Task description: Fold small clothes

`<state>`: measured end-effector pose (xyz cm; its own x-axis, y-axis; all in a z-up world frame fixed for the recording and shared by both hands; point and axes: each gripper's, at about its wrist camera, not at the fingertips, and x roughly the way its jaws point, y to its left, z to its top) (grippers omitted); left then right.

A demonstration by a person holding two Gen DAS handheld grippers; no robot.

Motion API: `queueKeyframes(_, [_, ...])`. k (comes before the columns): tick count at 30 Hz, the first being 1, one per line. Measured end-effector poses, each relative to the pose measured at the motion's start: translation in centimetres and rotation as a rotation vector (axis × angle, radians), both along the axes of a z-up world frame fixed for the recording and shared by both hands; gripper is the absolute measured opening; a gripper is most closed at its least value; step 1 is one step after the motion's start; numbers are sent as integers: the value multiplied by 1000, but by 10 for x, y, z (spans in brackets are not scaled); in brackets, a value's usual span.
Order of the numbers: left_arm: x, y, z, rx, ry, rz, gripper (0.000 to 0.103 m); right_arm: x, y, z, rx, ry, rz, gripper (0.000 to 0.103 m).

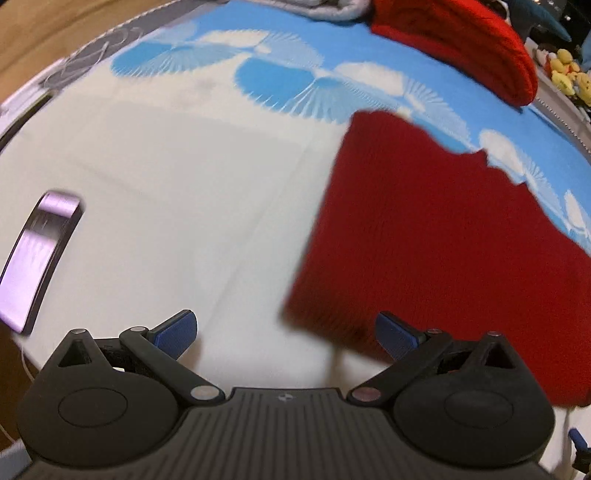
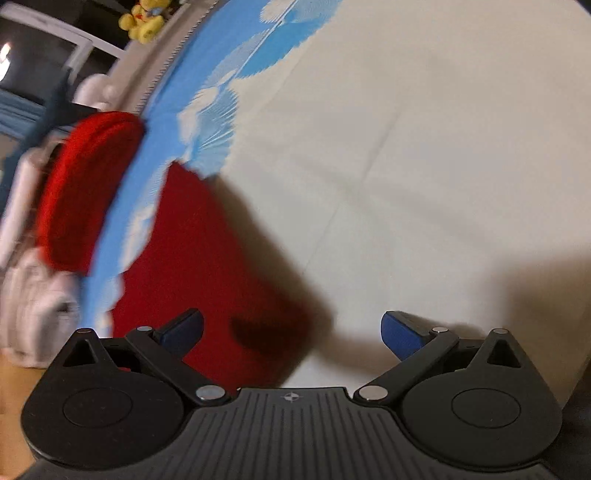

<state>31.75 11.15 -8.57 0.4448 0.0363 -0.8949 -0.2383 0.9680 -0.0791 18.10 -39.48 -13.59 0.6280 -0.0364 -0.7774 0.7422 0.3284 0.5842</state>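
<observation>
A dark red knitted cloth [image 1: 436, 236] lies flat on the white and blue sheet [image 1: 177, 184], folded into a rough rectangle. It also shows in the right wrist view [image 2: 210, 273]. My left gripper [image 1: 286, 334] is open and empty, hovering just above the cloth's near left corner. My right gripper [image 2: 291, 334] is open and empty above the cloth's near corner; its left finger is over the cloth, its right finger over bare sheet. A second, brighter red folded garment [image 1: 465, 44] lies at the far edge of the sheet and shows in the right wrist view [image 2: 81, 192].
A phone [image 1: 35, 254] with a lit screen lies at the left edge of the sheet. Yellow plush toys [image 1: 569, 74] sit beyond the far right edge. A grey-white cloth [image 1: 332, 9] lies at the far side. White items [image 2: 40, 306] sit beside the bed.
</observation>
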Motion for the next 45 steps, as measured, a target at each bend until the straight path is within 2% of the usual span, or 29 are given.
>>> queueKeyframes(2, [-11, 9, -5, 11, -2, 22, 103, 2, 15, -6, 8, -34, 6, 102])
queueKeyframes(6, [-16, 31, -8, -24, -14, 73, 103, 28, 30, -13, -59, -66, 53, 102])
queueKeyframes(9, [-12, 44, -9, 4, -24, 105, 103, 49, 34, -15, -133, -73, 59, 103])
queueKeyframes(13, [0, 56, -12, -11, -10, 120, 103, 56, 38, -20, -175, -104, -17, 102])
queueKeyframes(14, [2, 57, -12, -14, -6, 121, 103, 56, 38, -20, -181, -100, -51, 97])
queueKeyframes(15, [4, 59, -13, -15, -3, 119, 103, 56, 39, -21, -183, -86, -69, 61])
queueKeyframes(16, [5, 60, -13, -14, -2, 114, 103, 58, 37, -24, -161, -61, -59, 36])
queueKeyframes(21, [9, 59, -10, -5, -11, 86, 103, 60, 44, -16, -219, -62, -39, 28])
queueKeyframes(24, [11, 61, -9, -3, -11, 103, 103, 63, 48, -11, -241, -46, -39, 25])
queueKeyframes(26, [12, 63, -9, 2, -3, 118, 103, 68, 57, 0, -297, -30, -22, 23])
queueKeyframes(30, [14, 71, -9, 15, 6, 177, 103, 94, 91, 33, -548, 17, 108, 18])
queueKeyframes(36, [18, 82, -5, -4, 8, 212, 103, 138, 184, 74, -947, -43, 385, 16])
queueKeyframes(41, [17, 93, -1, -16, -3, 244, 103, 169, 278, 73, -1150, -136, 656, 16])
queueKeyframes(45, [15, 107, 4, -26, -28, 298, 103, 175, 354, 47, -1262, -204, 960, 16])
